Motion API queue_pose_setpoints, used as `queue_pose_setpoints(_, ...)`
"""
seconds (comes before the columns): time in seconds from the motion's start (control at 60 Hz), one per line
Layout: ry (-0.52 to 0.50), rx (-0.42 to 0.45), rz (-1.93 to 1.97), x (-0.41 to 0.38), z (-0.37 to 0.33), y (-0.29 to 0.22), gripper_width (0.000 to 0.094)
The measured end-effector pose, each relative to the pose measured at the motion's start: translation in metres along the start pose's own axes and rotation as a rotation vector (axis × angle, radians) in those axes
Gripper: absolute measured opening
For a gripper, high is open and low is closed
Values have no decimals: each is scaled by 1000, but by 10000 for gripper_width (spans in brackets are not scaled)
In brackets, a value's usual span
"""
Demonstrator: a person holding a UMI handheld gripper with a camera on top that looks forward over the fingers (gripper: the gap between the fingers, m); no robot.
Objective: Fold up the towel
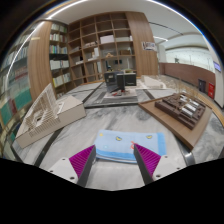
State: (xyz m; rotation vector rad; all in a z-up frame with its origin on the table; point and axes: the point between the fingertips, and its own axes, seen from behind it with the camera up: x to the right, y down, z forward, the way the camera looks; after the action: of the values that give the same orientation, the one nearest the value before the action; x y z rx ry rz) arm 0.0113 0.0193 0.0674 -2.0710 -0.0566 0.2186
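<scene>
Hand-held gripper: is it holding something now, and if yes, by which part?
Nothing is held. The hand-held gripper is open, and the folded light blue towel lies on the table just ahead of the fingers, partly between their tips.

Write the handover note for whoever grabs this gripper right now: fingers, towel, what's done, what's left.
Gripper: open, holding nothing, raised over the table.
Towel: light blue, lying flat on the table just ahead of the fingertips, reaching a little between them. Neither finger touches it.
Done: no grasp made yet. Whether any fold has already been made cannot be told from this view.
Left: move in, pinch one edge of the towel, and fold it over.
Nearby: wooden trays sit further back on the table, clear of the towel.
</scene>
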Motion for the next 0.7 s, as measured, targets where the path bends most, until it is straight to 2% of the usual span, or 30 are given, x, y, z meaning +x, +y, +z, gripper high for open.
queue_pose_setpoints(0.083,-33,-29,-78,-39,41,4,769)
queue_pose_setpoints(0.2,-20,-65,-176,-64,94,17,703)
queue_pose_setpoints(0.3,20,-115,-227,-58,120,35,590)
queue_pose_setpoints(0.333,17,-91,-207,-60,121,27,569)
queue_pose_setpoints(0.4,45,-120,-194,-52,123,32,355)
queue_pose_setpoints(0.433,73,-107,-198,-44,123,29,214)
queue_pose_setpoints(0.45,88,-105,-183,-40,123,27,95)
queue_pose_setpoints(0.467,94,-101,-177,-40,124,28,71)
queue_pose_setpoints(0.567,90,-94,-185,-41,121,27,11)
queue_pose_setpoints(0.7,77,-67,-129,-41,115,18,7)
